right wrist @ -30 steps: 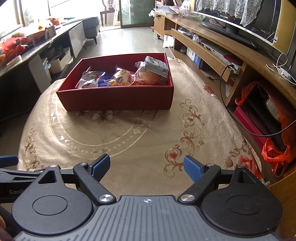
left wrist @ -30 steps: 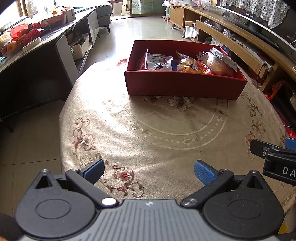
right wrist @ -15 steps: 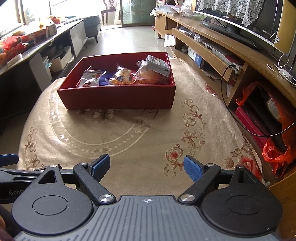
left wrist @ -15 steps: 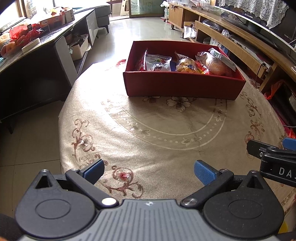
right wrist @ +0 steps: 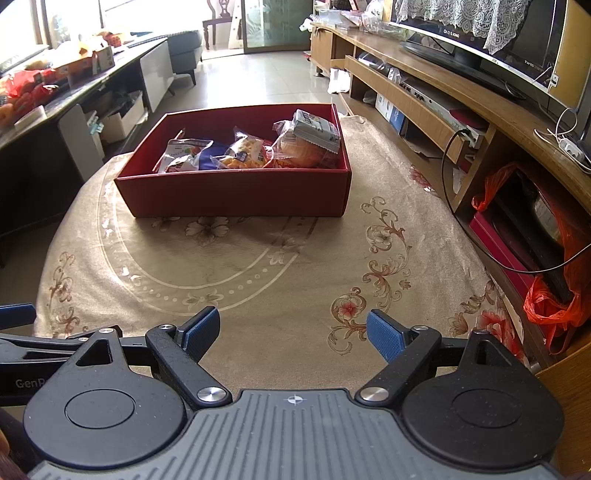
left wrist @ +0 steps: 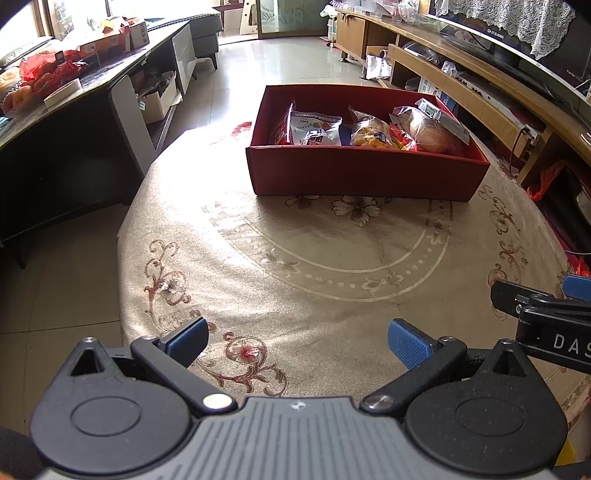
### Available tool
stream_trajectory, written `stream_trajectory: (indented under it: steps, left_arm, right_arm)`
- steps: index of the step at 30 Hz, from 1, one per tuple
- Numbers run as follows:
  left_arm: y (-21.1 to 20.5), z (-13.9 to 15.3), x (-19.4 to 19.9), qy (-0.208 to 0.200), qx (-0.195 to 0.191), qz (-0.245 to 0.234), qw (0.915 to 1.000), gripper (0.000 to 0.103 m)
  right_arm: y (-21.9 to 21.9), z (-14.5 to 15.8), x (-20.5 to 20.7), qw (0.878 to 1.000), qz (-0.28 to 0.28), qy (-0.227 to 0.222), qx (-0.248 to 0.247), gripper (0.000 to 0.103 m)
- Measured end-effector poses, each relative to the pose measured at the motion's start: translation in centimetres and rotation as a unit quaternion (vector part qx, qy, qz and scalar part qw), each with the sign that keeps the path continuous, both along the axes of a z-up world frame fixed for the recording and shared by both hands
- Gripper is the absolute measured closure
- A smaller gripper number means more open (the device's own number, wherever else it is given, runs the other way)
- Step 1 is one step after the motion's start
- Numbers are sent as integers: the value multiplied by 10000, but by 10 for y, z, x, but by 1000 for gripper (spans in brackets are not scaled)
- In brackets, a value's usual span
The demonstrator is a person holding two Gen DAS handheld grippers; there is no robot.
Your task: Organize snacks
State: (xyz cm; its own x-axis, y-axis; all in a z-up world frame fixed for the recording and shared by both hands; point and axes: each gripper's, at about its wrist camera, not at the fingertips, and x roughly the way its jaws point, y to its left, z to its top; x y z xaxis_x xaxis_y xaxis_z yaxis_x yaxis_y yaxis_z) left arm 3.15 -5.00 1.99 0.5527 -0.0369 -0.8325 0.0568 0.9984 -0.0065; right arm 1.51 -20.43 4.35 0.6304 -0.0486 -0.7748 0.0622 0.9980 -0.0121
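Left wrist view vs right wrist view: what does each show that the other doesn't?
Only the left wrist view: the left gripper, open and empty, with the right gripper's side at its right edge, and a red packet upright against the box's left wall.

Only the right wrist view: the right gripper, open and empty, the TV, and an orange bag by the shelves.

Both: the red box of snack packets on the floral tablecloth, with nothing else on the cloth.

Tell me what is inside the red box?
The red box holds several snack packets: a white pouch, a yellow bag, and wrapped bread. Its floor beneath them is hidden.
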Motion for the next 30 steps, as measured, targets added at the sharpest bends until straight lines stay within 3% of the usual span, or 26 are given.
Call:
stream_trajectory:
  steps: [15,23,30]
  left_arm:
    - [0,-1,-1,-17,15,3,10000,2]
    - [2,7,-5,-388,149,70,9991,3]
    - [3,8,-5,-423,186,83,9989,3]
  right_arm:
    - [0,-1,0,10000,9,0,-5,11]
    - [-1,1,0,10000,1,-31,13,11]
    - [-2,2,1,10000,11,-29,11,11]
